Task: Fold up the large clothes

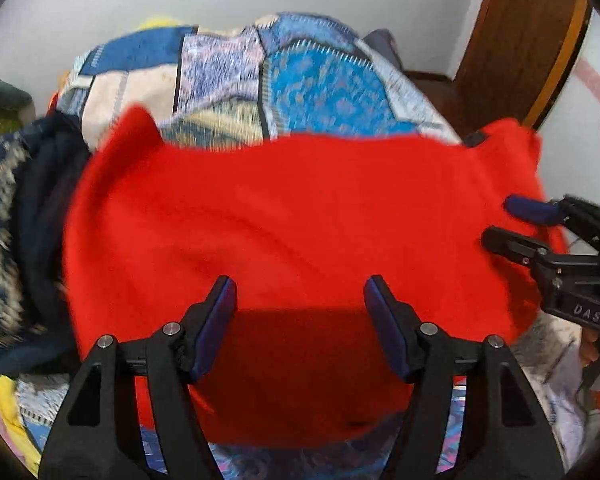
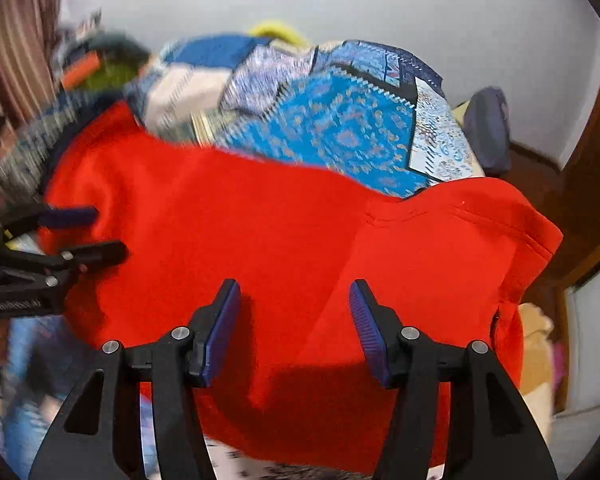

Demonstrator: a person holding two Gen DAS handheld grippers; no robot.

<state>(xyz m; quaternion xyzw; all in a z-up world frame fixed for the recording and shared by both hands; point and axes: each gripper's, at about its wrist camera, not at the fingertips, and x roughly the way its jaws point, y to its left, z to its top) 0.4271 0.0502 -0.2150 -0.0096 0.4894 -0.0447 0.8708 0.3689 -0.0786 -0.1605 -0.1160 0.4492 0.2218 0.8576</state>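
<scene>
A large red garment (image 1: 284, 216) lies spread across the bed; it also fills the middle of the right wrist view (image 2: 284, 232), with a hemmed sleeve (image 2: 496, 224) at the right. My left gripper (image 1: 300, 300) is open and empty just above the garment's near part. My right gripper (image 2: 294, 304) is open and empty over the garment too. The right gripper shows at the right edge of the left wrist view (image 1: 500, 220), open. The left gripper shows at the left edge of the right wrist view (image 2: 100, 232), open.
A blue patterned patchwork bedspread (image 1: 300, 80) covers the bed behind the garment. A dark navy garment (image 1: 40, 208) lies heaped at the left. A brown wooden door (image 1: 520, 52) stands at the right. A white wall is behind the bed.
</scene>
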